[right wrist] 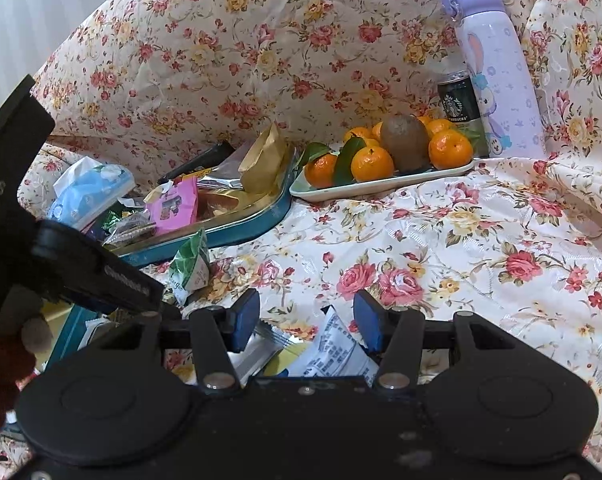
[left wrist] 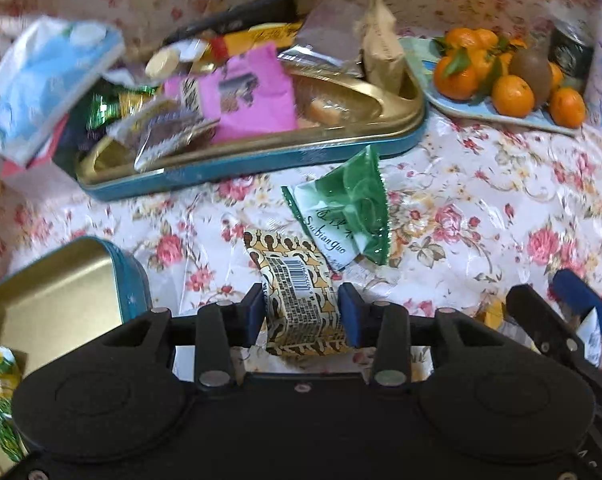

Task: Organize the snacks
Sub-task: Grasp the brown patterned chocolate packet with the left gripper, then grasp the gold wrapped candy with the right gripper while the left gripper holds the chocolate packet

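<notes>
With the left tool (left wrist: pixel 299 312) spread around the brown packet (left wrist: pixel 299 300) on the bench (left wrist: pixel 481 208), at 6 o'clock from the tin (left wrist: pixel 261 156), an off-centre squeeze could squirt it sideways.

We see a glossy, crinkled floral cloth (right wrist: pixel 461 240) covering everything. The large tin (left wrist: pixel 261 156) is metal, shiny gold inside with a painted blue wall; the smaller tin (left wrist: pixel 61 300) beside it has a duller, satin gold inside. The green packet (left wrist: pixel 353 208) and the brown-patterned packet (left wrist: pixel 301 300) are glossy plastic film. The pink packet (left wrist: pixel 257 96) looks matt. The left tongs (left wrist: pixel 301 312) are matt black plastic with blue rubbery pads (left wrist: pixel 351 316). The bottle (right wrist: pixel 501 80) is smooth. The kiwi (right wrist: pixel 405 144) is rough and dull.
</notes>
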Demonstrator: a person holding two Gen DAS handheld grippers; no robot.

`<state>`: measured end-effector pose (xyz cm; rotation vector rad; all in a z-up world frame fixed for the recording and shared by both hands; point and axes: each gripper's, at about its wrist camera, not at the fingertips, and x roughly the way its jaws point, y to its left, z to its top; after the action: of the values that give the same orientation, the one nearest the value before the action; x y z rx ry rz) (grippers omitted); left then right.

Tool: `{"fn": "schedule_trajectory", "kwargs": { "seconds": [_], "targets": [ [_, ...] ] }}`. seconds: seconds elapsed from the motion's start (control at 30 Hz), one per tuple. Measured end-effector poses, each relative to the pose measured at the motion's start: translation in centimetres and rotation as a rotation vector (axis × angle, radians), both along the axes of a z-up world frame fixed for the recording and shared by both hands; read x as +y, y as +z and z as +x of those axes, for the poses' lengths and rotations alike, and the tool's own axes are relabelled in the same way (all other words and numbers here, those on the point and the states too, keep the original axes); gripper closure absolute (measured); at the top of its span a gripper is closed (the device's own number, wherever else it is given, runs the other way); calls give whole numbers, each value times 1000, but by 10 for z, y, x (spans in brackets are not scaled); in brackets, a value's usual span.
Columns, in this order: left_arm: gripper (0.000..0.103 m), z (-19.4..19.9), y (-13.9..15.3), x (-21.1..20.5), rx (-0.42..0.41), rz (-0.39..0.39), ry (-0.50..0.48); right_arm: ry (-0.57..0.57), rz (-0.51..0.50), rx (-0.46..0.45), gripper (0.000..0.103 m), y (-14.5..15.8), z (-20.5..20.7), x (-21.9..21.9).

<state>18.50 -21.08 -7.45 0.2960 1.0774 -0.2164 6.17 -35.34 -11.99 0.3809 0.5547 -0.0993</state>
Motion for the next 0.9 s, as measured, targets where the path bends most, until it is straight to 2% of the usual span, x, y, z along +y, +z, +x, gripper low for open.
{"fn": "schedule_trajectory", "kwargs": {
  "seconds": [0.4,0.43,0.47,0.6,0.73,0.9],
  "targets": [
    [53,5,9,6,-22,-65,-12,-1,1,1,48,0,0,0],
    [54,6,10,7,-20,-76,-10,-1,1,2,48,0,0,0],
    [62,5,11,8,-20,-88,-6,-1,1,2,48,0,0,-1],
    [78,-1,21,15,-20,-152,-1,-5,2,2,48,0,0,0],
    [80,-15,33,20,-29,-187,-10,-9,2,4,48,-1,0,-1],
    [80,-38,38,27,3,-231,-35,-19,3,9,48,0,0,-1]
  ]
}}
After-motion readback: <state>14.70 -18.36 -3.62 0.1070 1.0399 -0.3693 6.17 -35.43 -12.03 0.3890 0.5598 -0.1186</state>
